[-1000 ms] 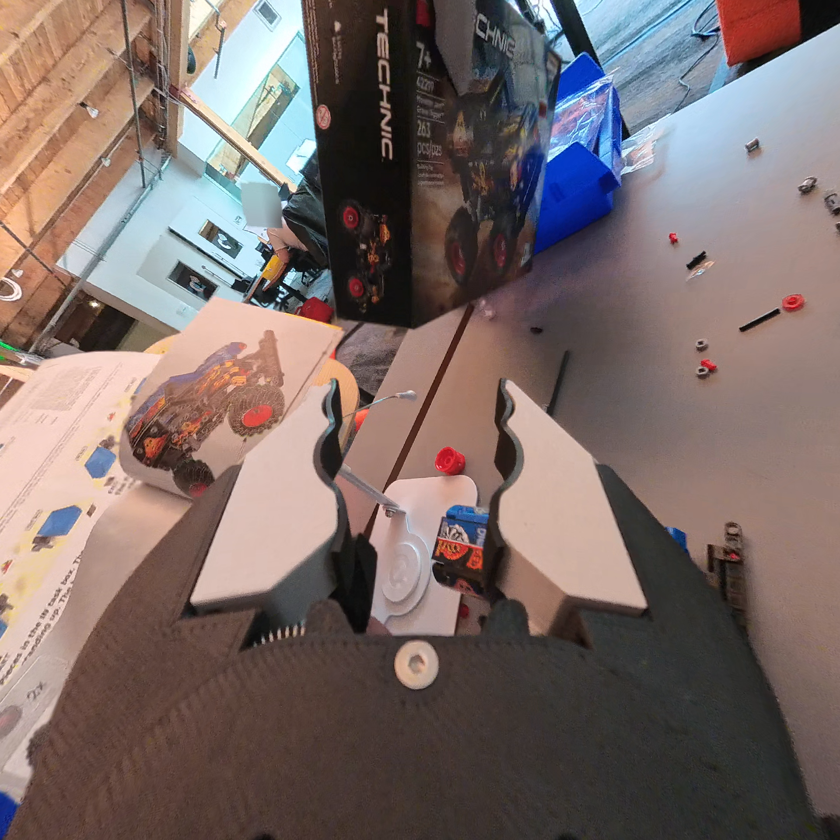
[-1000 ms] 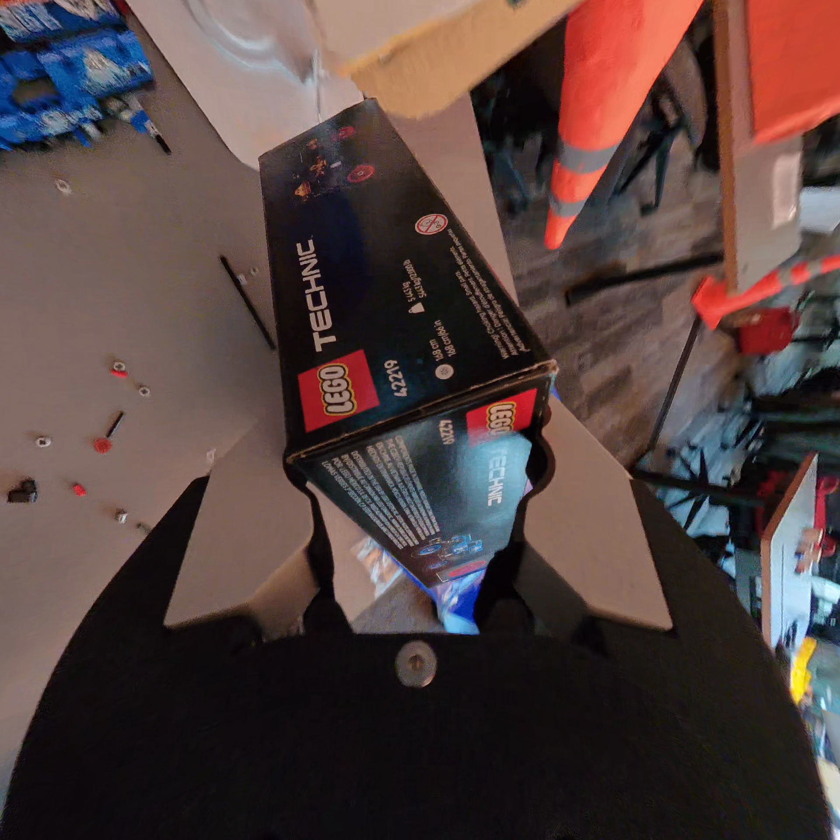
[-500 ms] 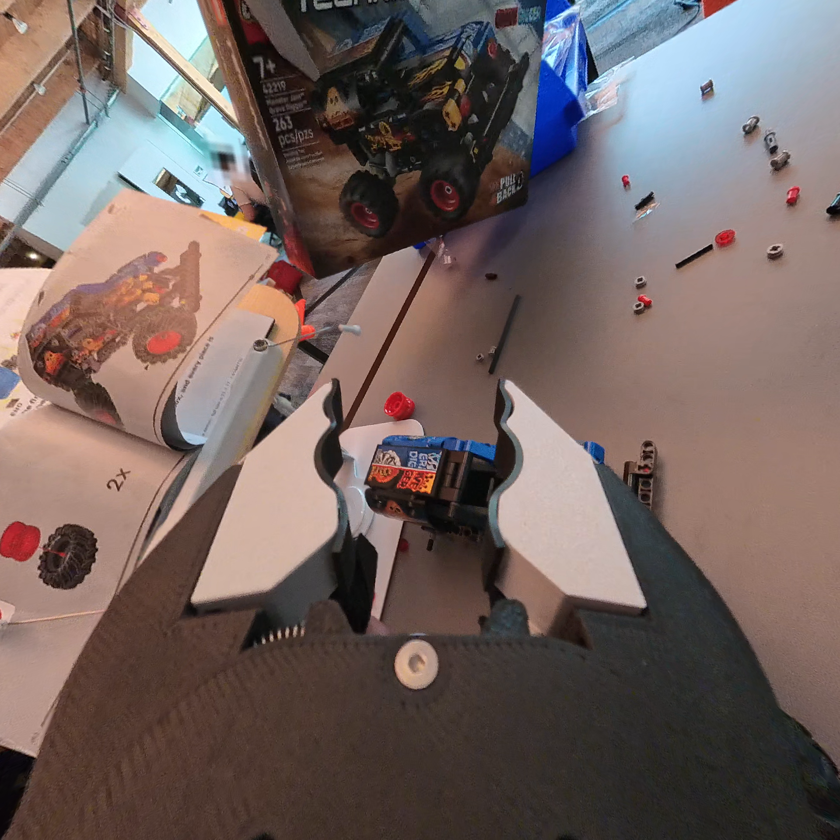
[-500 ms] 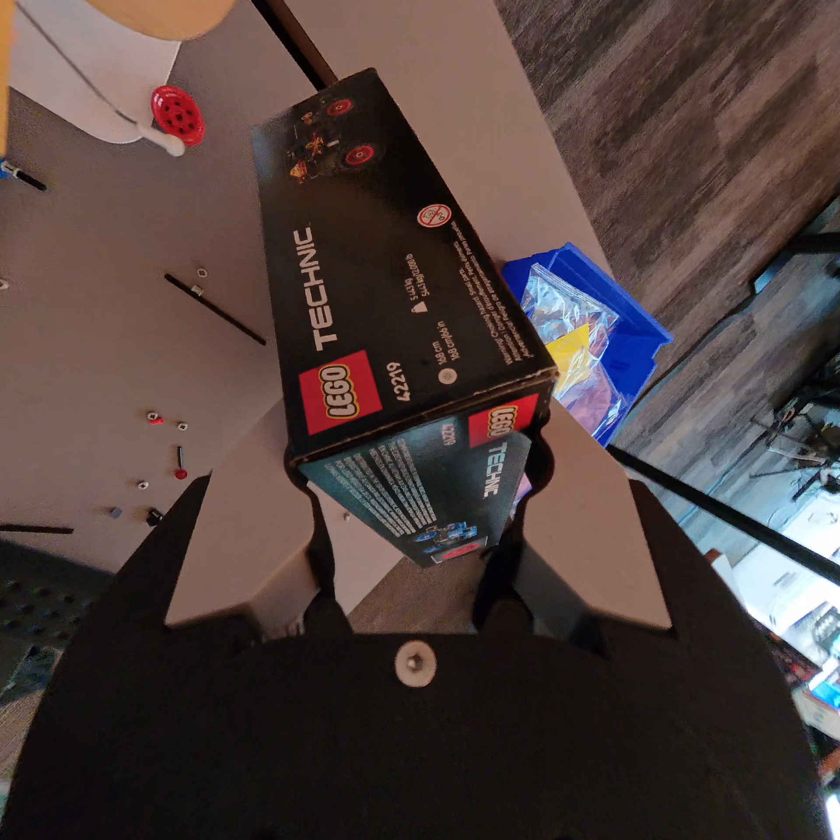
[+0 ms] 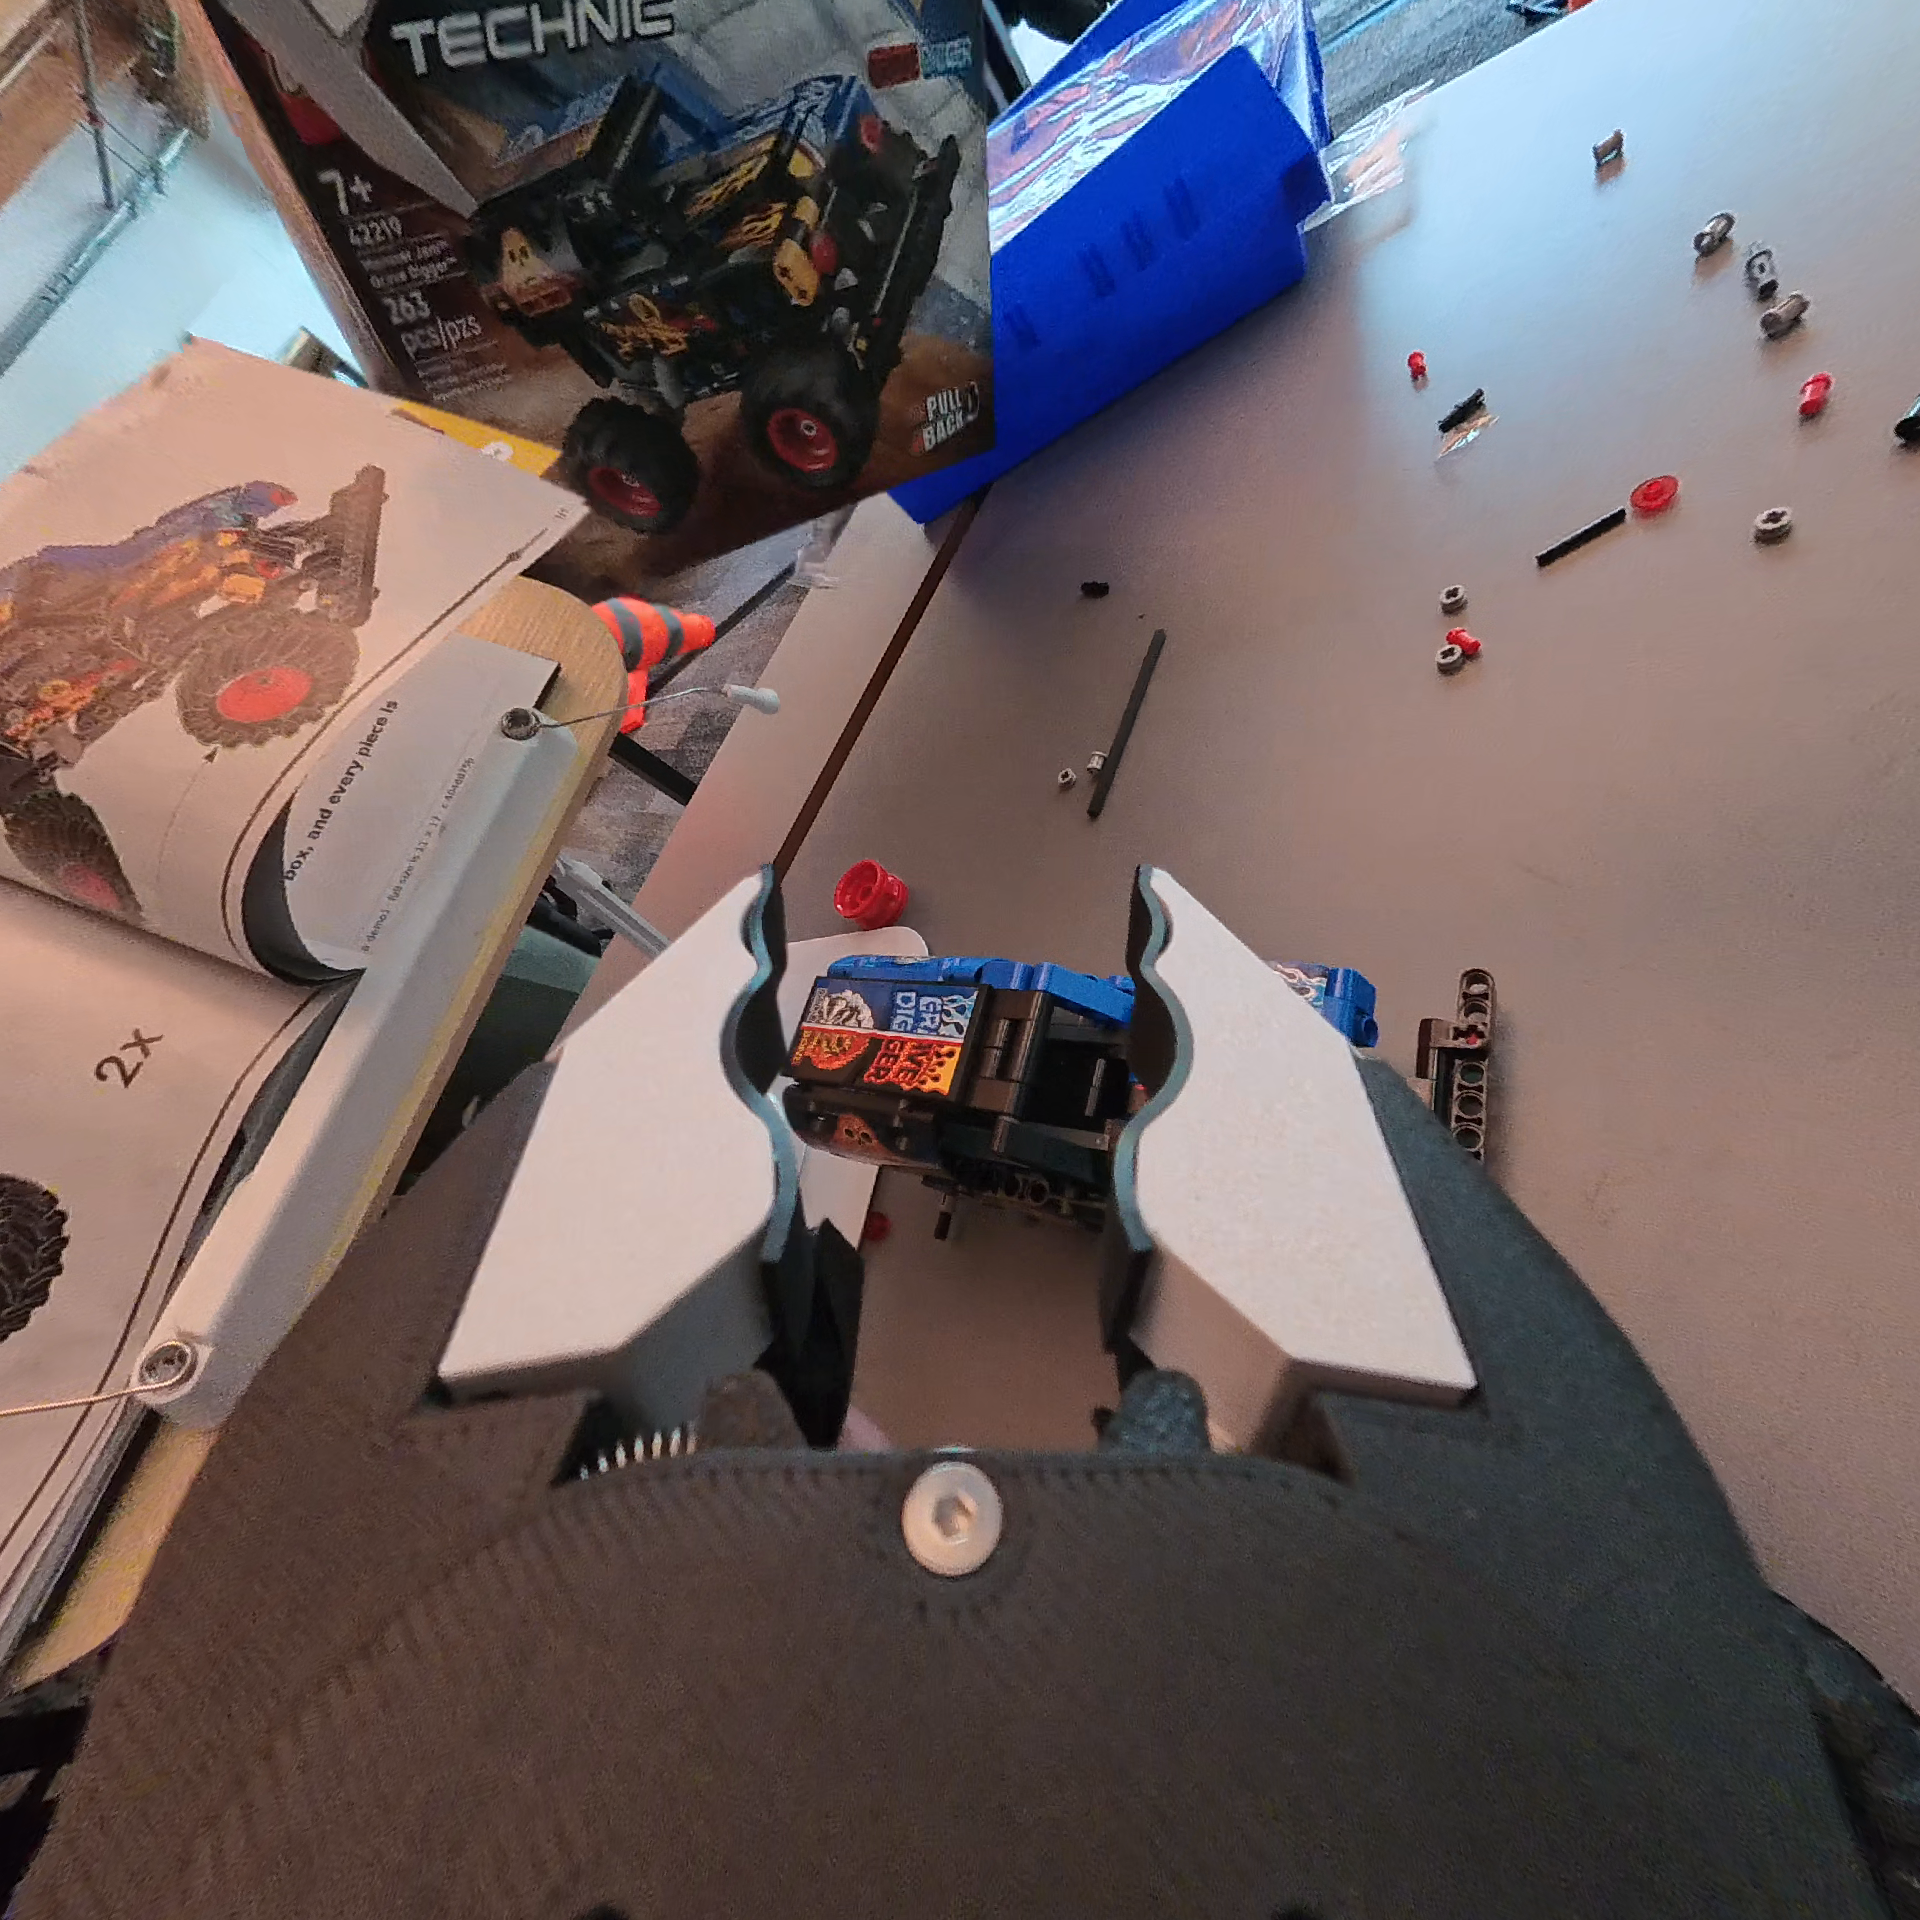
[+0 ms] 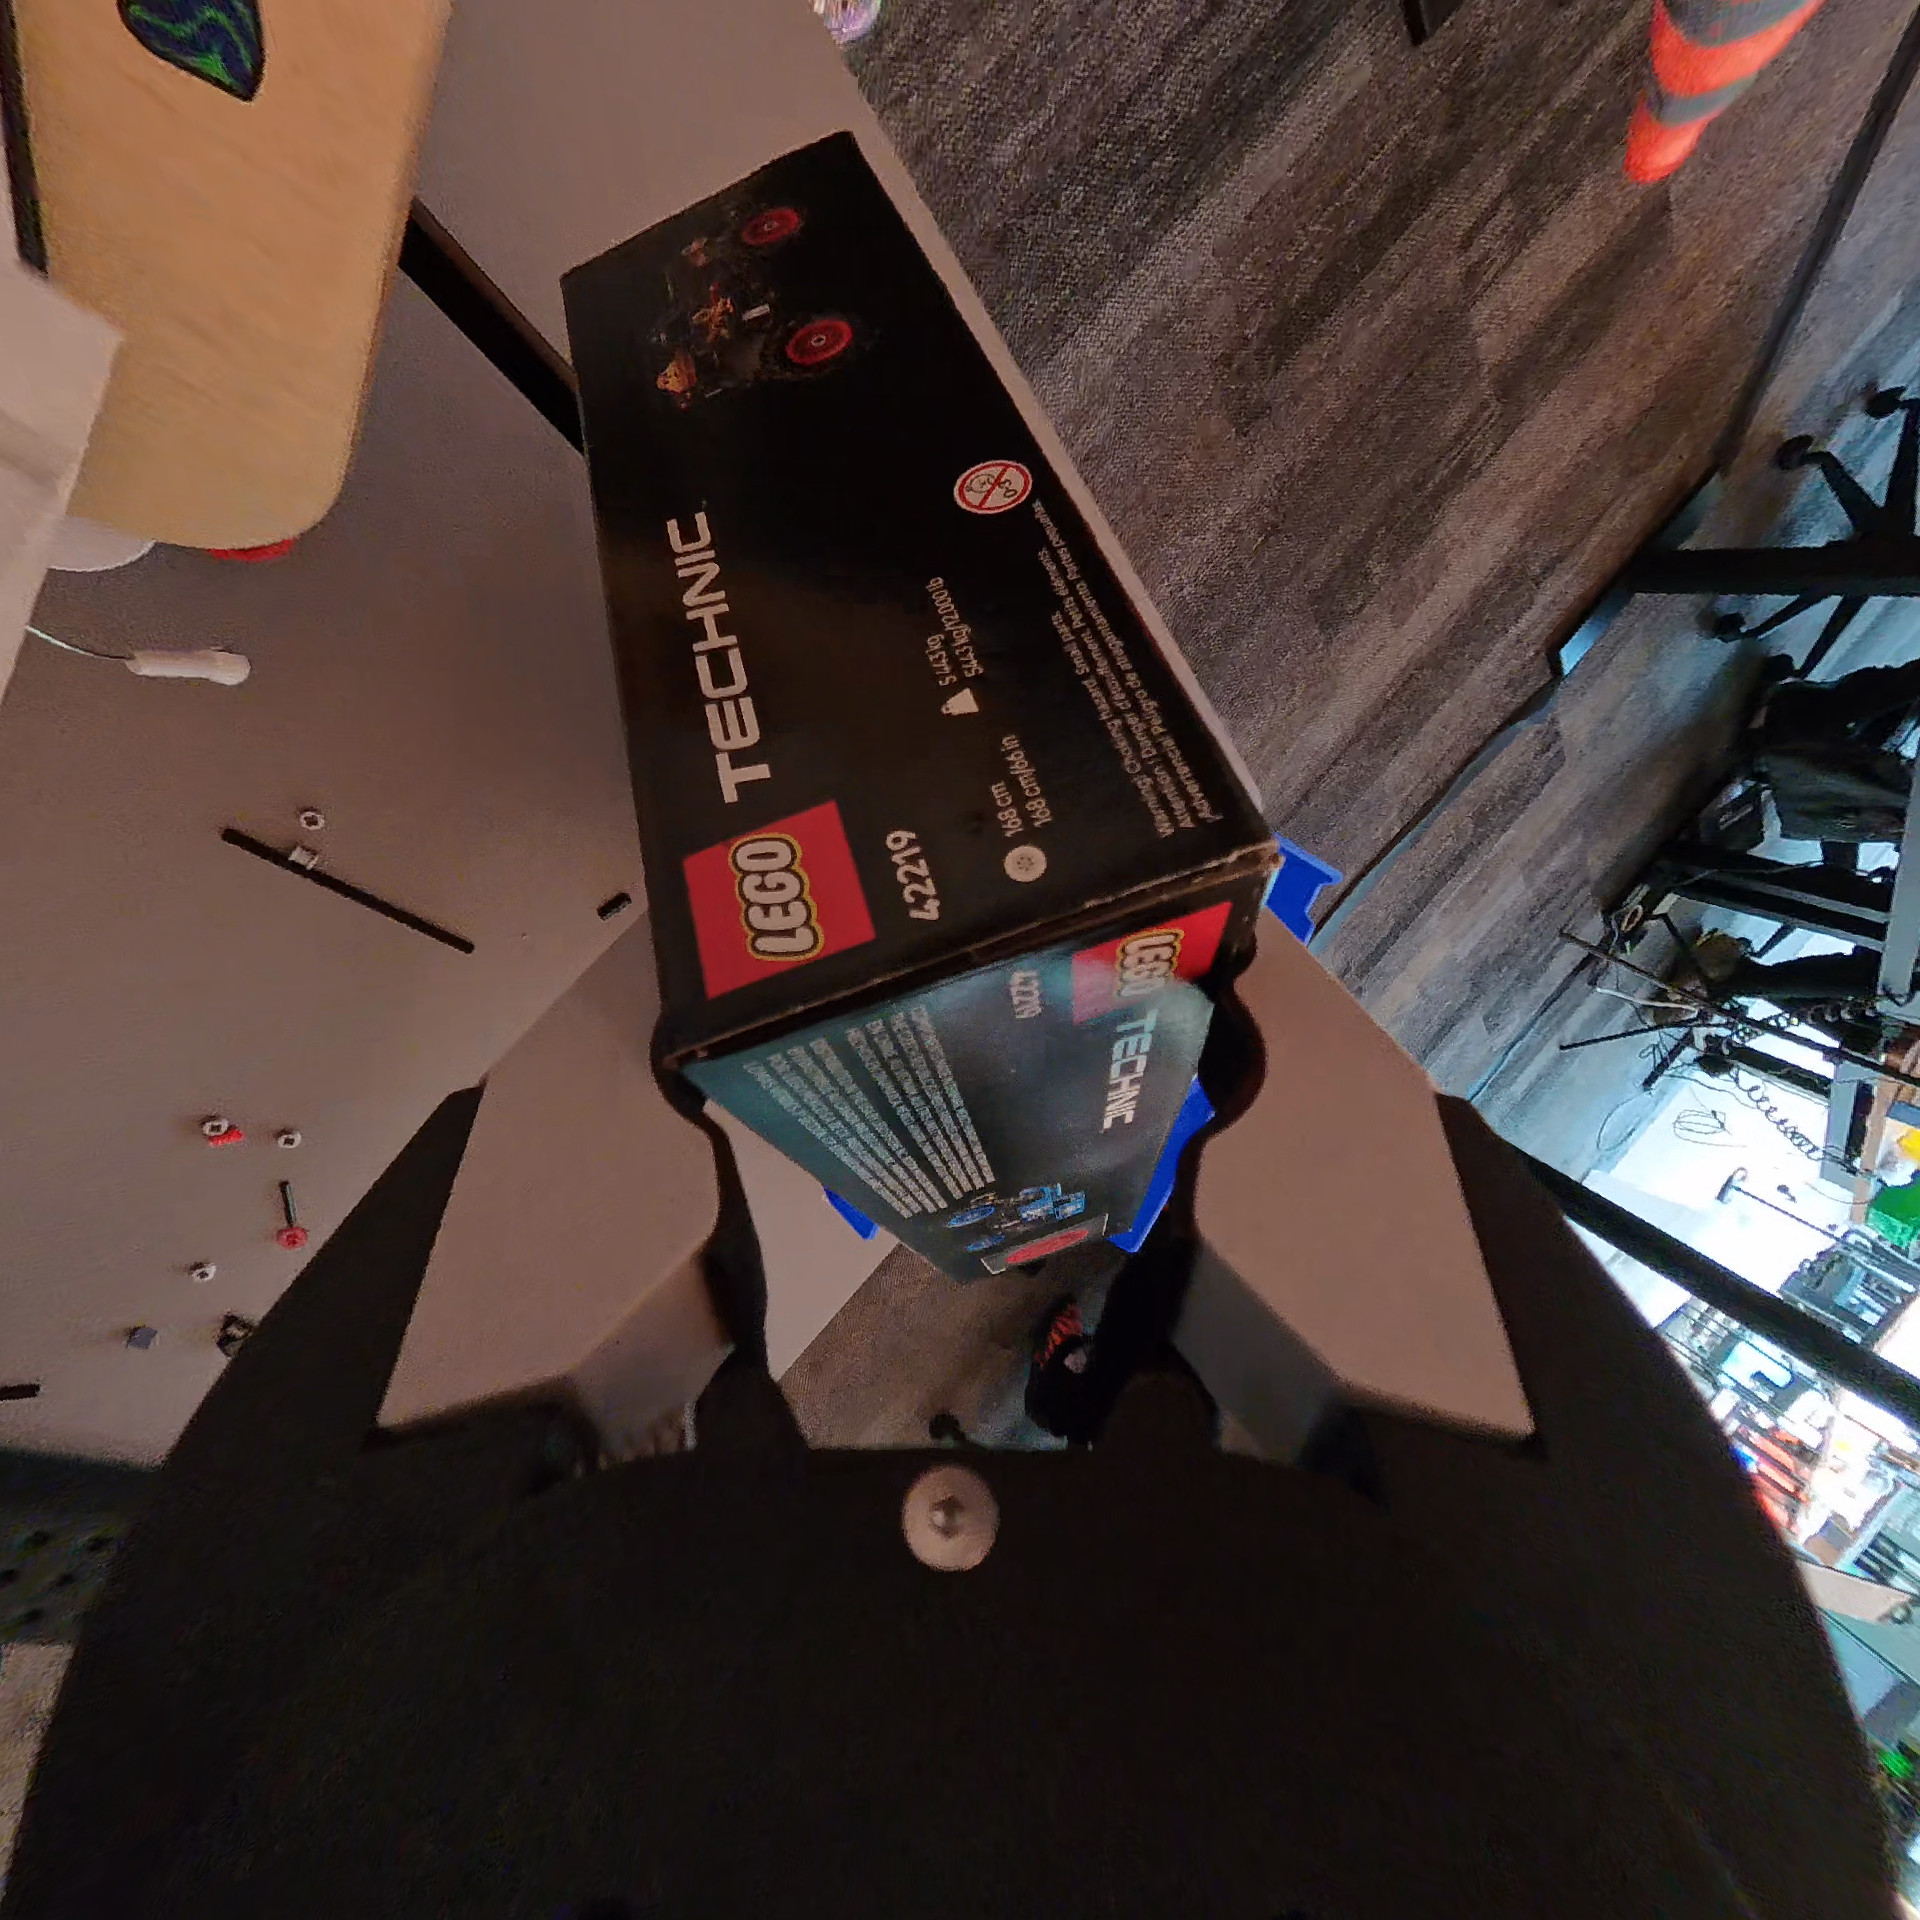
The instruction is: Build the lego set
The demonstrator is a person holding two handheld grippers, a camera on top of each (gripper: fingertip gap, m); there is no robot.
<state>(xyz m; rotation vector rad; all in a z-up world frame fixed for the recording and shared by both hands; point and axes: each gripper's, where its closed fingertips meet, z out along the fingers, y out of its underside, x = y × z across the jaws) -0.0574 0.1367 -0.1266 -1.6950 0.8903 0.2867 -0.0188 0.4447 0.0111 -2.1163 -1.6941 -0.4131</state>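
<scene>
Right wrist view: tongs [image 6: 956,1049] clamp box [image 6: 883,623], long axis pointing away.

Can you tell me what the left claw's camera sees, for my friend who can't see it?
The left claw is open above a half-built blue and black toy truck on a grey table. Behind it are the set's box, a blue bin, an open instruction booklet and scattered small pieces.
</scene>
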